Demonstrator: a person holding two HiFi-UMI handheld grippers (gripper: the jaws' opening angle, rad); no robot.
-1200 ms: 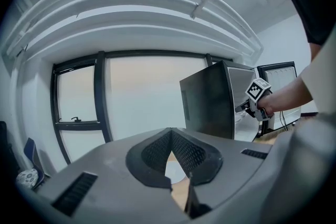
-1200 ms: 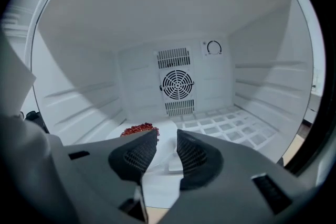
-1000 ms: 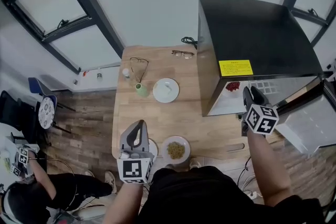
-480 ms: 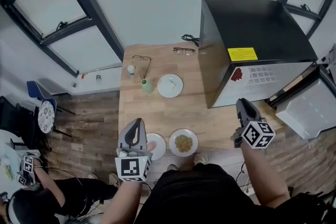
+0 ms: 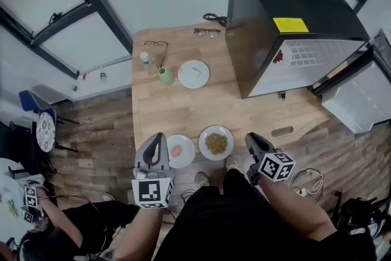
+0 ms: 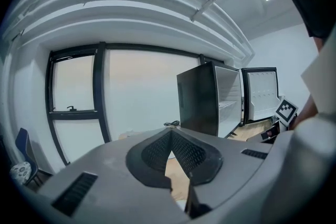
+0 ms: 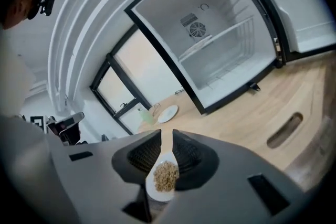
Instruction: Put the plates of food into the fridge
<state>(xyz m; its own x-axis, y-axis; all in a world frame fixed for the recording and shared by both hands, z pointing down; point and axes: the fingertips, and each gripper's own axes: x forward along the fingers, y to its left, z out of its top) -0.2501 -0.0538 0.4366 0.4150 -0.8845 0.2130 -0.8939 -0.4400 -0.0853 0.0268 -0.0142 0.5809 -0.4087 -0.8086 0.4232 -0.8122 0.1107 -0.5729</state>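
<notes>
Pale green cup point(image 5: 165, 76) stands near small white bottle point(image 5: 145, 58) on light wooden table point(image 5: 183, 110). Wire-framed spectacles point(image 5: 156, 44) and dark-framed spectacles point(image 5: 208, 32) lie further back.

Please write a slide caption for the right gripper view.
Right gripper, fingers just closed partway on nothing, faces the plate of grains on the wooden table; open fridge behind.

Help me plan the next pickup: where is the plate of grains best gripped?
Likely its rim on the right, coming in low from the near edge of the table, one jaw above the lip, one below. The plate of grains lies flat with food mid-plate, and another plate sits close on its left.
</notes>
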